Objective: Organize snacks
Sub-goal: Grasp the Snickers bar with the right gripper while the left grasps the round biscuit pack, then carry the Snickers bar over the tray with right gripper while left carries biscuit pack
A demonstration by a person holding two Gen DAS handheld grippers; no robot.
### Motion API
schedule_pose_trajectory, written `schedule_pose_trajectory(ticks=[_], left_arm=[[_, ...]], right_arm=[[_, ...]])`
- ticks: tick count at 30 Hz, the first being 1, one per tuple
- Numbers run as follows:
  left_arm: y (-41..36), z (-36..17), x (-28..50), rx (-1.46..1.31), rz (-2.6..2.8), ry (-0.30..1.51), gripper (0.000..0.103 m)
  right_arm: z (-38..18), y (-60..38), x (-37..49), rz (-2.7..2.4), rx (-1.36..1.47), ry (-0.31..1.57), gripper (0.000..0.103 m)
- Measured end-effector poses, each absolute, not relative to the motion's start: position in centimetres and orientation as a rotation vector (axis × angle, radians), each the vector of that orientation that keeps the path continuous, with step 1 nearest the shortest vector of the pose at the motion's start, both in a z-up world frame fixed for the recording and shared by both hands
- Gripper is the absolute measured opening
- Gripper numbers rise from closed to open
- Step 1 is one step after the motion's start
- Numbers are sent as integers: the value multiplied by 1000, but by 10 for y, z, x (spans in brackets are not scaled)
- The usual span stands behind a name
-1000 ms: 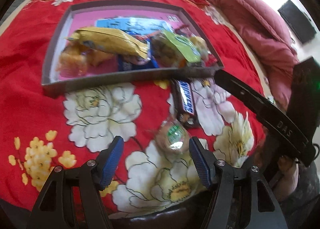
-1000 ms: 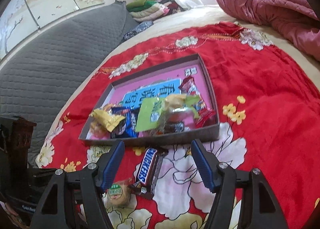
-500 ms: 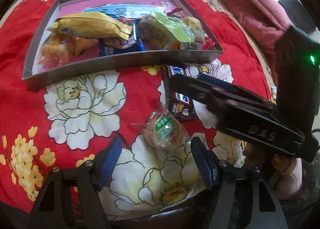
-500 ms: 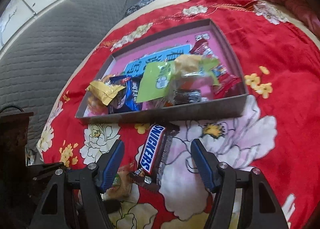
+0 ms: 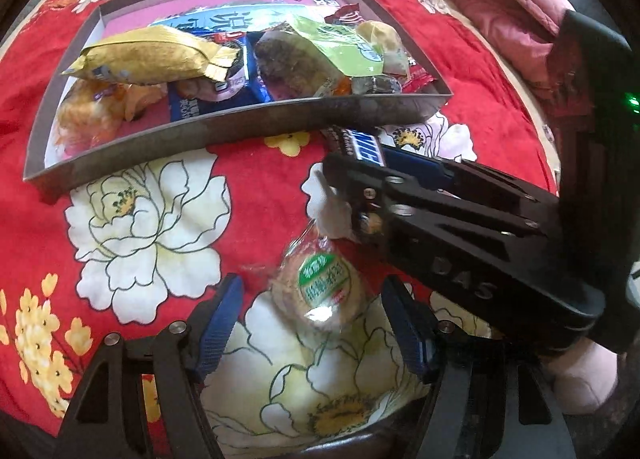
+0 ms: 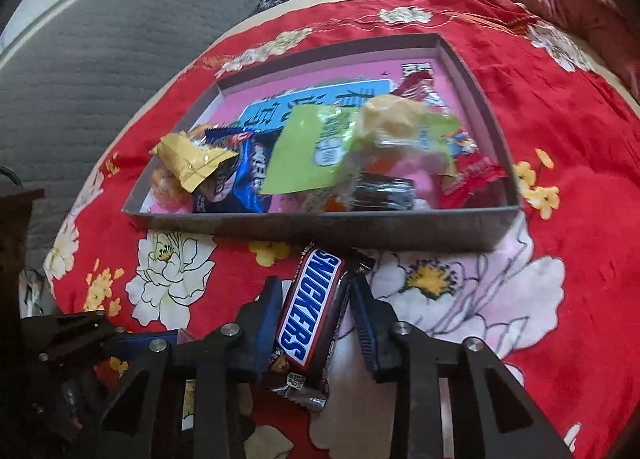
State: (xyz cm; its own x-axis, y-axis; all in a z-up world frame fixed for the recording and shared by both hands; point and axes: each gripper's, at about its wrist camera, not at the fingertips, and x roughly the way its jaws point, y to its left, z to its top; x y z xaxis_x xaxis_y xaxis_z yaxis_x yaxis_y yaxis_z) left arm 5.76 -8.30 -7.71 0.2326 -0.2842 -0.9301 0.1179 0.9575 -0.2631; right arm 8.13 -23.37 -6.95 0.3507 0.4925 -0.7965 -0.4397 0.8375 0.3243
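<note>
Right gripper (image 6: 316,311) now closed in, clamped on Snickers bar (image 6: 310,311); left gripper (image 5: 312,323) apart around wrapped cookie (image 5: 320,287).

Bright daylight, fisheye edges bent, slight blur

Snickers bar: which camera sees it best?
The right wrist view: the Snickers bar lies in plain sight, name readable, between the right tool fingers. In the left wrist view that tool's black body covers most of it, leaving one end.
</note>
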Motion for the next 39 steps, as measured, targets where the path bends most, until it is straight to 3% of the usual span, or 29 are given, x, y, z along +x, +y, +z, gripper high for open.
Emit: schedule_pose_trajectory(ticks=[3, 5, 7, 10, 30, 39], left_arm=[[-85, -80, 61, -162, -281, 1300, 72], [-83, -83, 63, -177, -271, 1298, 67], [-80, -83, 63, -169, -255, 1296, 56], [-73, -82, 63, -196, -255, 1293, 52], [-11, -20, 62, -230, -141, 1074, 51], [11, -19, 92, -236, -43, 1029, 51]], right_arm=[[-67, -246, 80, 596, 96, 1042, 33], [-65, -254, 80, 591, 136, 1037, 32], [-62, -259, 80, 589, 162, 1030, 32], [-56, -263, 77, 591, 174, 1001, 31], [-20, -275, 73, 622, 272, 823, 29], [-8, -284, 93, 577, 308, 759, 29]])
